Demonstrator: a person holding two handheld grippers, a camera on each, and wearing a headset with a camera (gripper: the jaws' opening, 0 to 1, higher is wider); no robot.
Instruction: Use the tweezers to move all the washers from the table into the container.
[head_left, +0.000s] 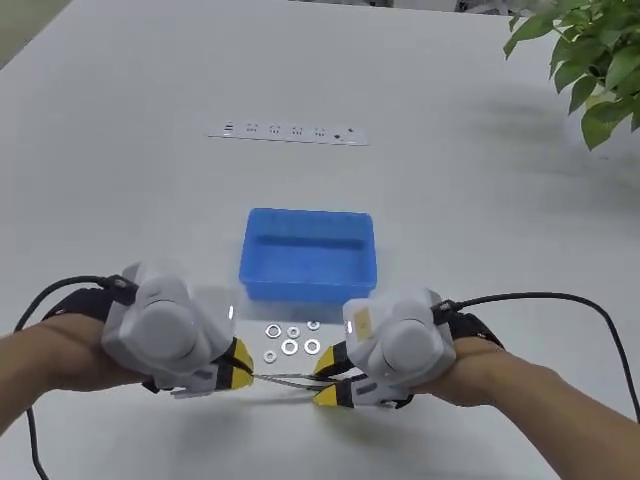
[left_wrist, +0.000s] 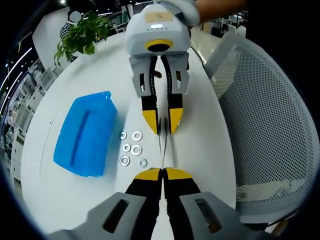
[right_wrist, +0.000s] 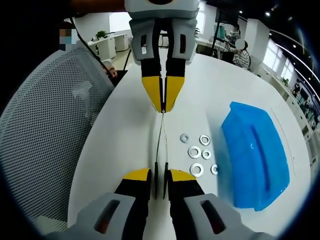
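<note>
Six washers (head_left: 290, 347) outside blue container (head_left: 308, 286) (bare floor (head_left: 305, 246)); left claw (left_wrist: 163, 173), right claw (right_wrist: 160, 176) clamp tweezers (right_wrist: 161, 137).

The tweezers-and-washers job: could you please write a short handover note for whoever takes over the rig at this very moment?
Grippers: the left gripper and the right gripper face each other tip to tip. Each is shut on one end of the tweezers.
Things: six washers lie in a loose cluster on the table, between the tweezers and the blue container.
Done: the tweezers are gripped. No washer can be seen in the container.
Left: pick up all six washers with the tweezers and drop them into the container.
</note>
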